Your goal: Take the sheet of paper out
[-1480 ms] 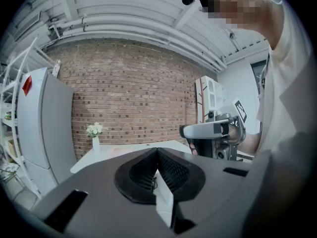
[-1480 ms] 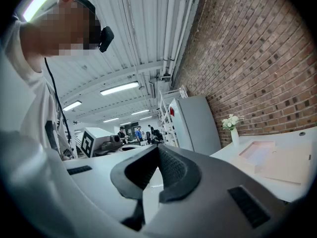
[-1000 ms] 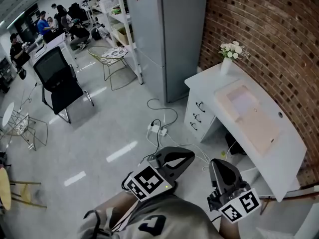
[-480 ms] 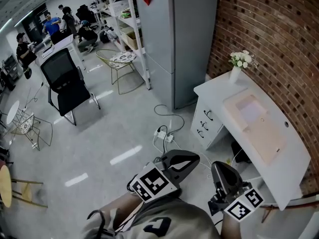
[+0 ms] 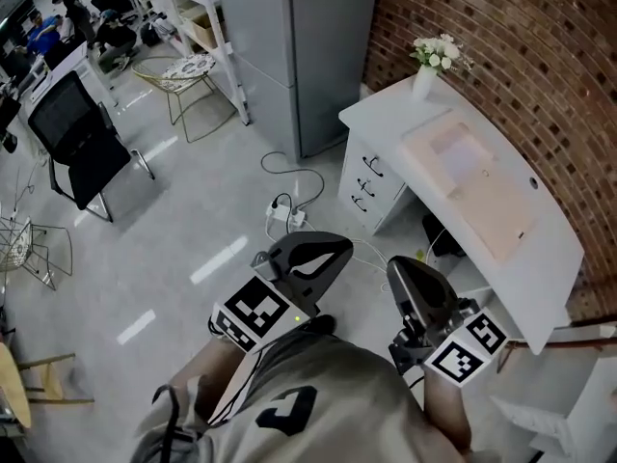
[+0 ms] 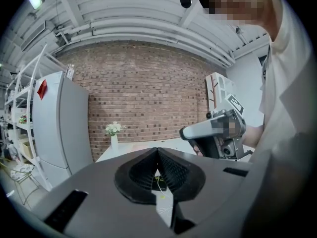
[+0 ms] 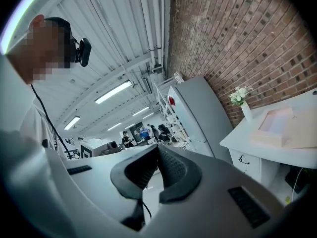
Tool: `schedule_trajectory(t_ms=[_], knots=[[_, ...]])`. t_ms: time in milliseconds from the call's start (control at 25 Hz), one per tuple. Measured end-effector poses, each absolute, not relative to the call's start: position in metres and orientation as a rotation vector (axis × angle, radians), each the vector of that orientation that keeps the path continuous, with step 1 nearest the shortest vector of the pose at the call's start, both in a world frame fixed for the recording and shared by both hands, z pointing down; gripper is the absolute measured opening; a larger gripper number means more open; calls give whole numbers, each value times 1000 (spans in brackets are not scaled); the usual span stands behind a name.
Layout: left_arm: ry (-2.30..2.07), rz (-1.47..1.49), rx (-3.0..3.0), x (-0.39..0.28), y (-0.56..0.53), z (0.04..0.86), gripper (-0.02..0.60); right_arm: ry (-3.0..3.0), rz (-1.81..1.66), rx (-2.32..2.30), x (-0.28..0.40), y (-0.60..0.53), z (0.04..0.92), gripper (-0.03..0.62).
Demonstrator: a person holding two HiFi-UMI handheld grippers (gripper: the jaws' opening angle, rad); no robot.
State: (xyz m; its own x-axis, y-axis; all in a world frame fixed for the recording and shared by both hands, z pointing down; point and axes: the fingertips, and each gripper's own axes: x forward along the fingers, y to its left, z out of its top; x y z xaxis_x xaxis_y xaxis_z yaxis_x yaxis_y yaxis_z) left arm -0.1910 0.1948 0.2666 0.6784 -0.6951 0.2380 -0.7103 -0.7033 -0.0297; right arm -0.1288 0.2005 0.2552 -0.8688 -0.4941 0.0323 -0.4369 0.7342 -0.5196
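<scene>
1. The left gripper (image 5: 313, 252): jaws clenched together with nothing between them. We hold it close in front of the body, well apart from the table (image 5: 545, 249).
2. The right gripper (image 5: 416, 287): jaws likewise pressed shut on nothing, held beside the left one and no nearer the table.
3. The table: white, set against the brick wall (image 5: 540, 56). It carries a vase of flowers (image 5: 429, 61) at its far end and a pale, flat pinkish case (image 5: 463, 172) near the middle, and has drawers (image 5: 364, 183) below the far end.
4. The sheet of paper: we see no loose sheet in any view. We judge it to be inside the pinkish case (the drawers are another candidate), so its exact place is unsettled.
5. Progress: none of the task is done, since nothing on the table is touched or opened.
6. What is left, in our judgement: we must close in on the table, part the jaws, find the sheet, grip an edge and draw it clear.
</scene>
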Motion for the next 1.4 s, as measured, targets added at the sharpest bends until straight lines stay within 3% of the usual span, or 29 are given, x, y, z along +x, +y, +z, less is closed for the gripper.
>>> schedule_trajectory(t_ms=[800,1400], knots=[[-1158,305,2852,-230,156,256,14,2838,-720,-738,-179,156,247,23],[-1181,357,2839,-184,132,257,14,2796,-795,-702,-131,126,258,23]])
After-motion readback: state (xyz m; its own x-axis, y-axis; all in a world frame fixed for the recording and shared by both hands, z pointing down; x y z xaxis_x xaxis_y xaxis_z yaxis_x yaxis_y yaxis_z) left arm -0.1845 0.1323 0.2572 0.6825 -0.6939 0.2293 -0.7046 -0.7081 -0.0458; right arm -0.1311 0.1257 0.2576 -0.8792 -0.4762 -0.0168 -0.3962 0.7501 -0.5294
